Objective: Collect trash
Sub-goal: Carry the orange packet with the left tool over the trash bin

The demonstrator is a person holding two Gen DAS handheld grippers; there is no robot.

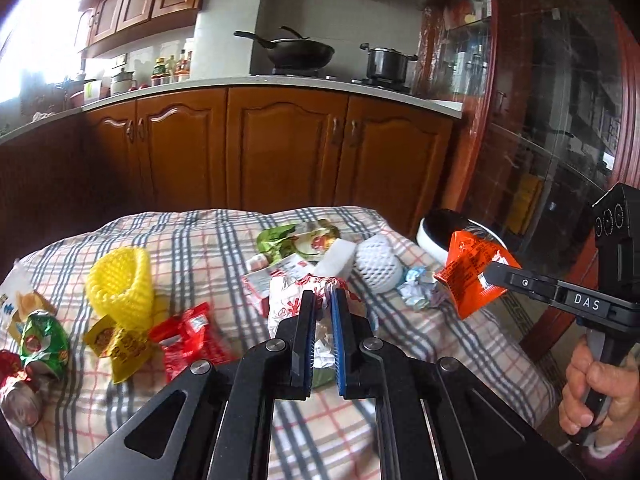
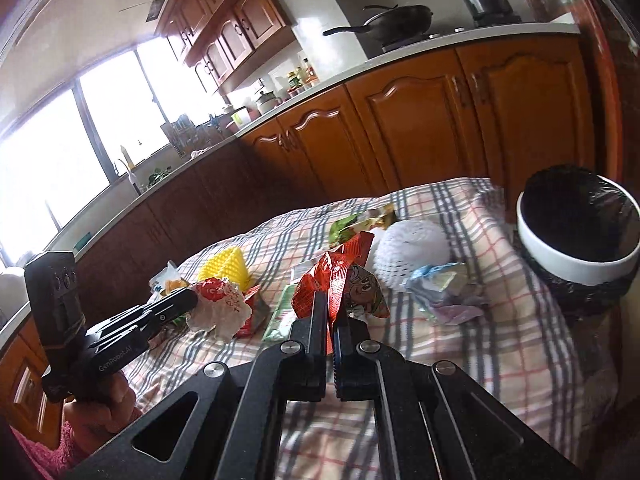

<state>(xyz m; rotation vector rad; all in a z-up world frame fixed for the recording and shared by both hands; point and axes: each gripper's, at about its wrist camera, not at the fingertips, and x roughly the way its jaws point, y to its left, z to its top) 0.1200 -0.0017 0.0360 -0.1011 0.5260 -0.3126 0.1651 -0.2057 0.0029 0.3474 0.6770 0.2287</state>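
clamping down on both sides now: the left claw (image 1: pixel 322 300) is pinching a white wrapper with red print (image 1: pixel 288 300), lifted off the checked cloth (image 1: pixel 400 344) over the bench. the right claw (image 2: pixel 330 300) is squeezing an orange-red snack packet (image 2: pixel 340 276) tight, holding it up near the bin with the black liner (image 2: pixel 576 268) at the bench's far right corner. more trash is lying scattered: yellow foam net (image 1: pixel 120 284), white foam net (image 1: pixel 378 266), crumpled paper (image 1: pixel 418 290).
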